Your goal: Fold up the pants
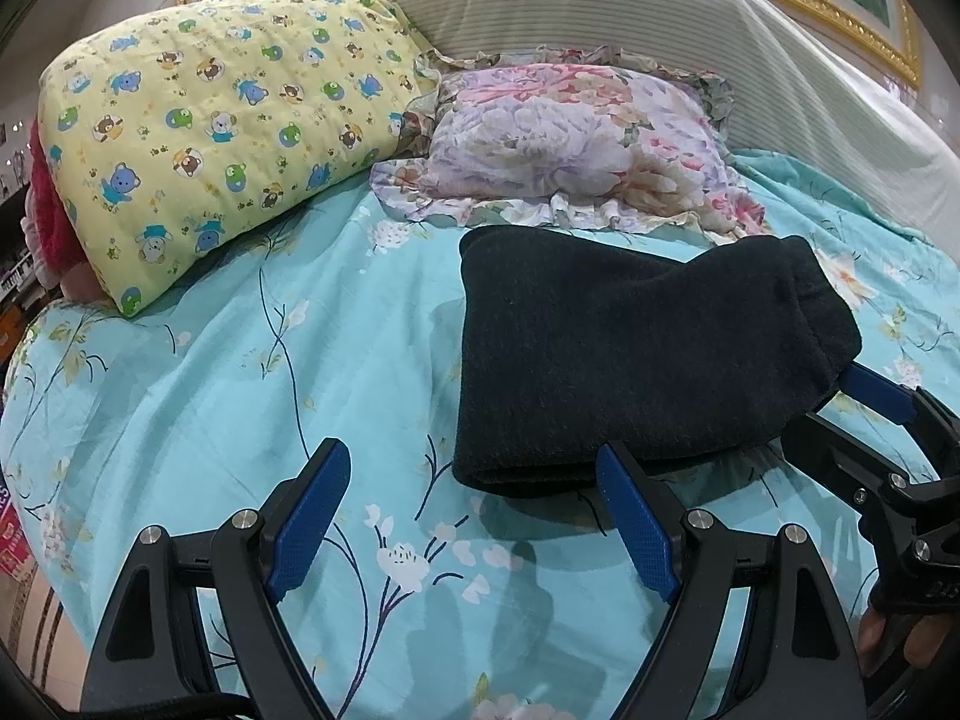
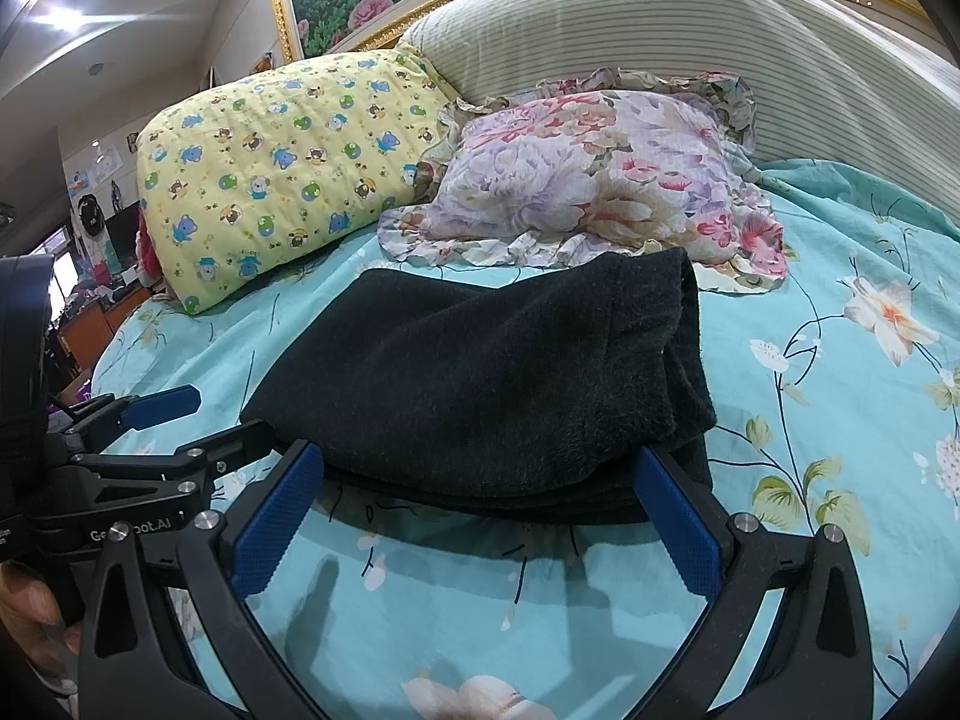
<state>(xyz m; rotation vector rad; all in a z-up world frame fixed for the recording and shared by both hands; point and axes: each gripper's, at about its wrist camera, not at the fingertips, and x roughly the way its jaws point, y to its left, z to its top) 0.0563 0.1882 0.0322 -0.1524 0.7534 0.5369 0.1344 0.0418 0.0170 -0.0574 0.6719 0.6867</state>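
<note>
The left gripper (image 1: 474, 516) is seen with its jaws spread wide and nothing held between them; one blue pad lies just at the near edge of the folded pants (image 1: 630, 360), the other is over bare bedsheet (image 1: 240, 372). The right gripper (image 2: 480, 516) is likewise spread wide, its two fingers flanking the near edge of the same bundle without being closed on it, though whether the pads touch the cloth cannot be told. The pants, a single dark garment, are laid in a compact folded stack on the sheet, just in front of the floral pillow (image 2: 600, 180) and apart from the yellow bear-print quilt (image 1: 210, 138). The fold is judged to be essentially done. Trouble could be caused if a pad were dragged back while snagged on the fuzzy fabric: the upper layer would be pulled askew and the stack opened. The thick, soft layers might also spring apart on the yielding bed if left unpressed. Counted: two grippers, one pair of pants, one floral pillow, one rolled quilt, and one striped headboard cushion (image 1: 570, 6) behind.
</note>
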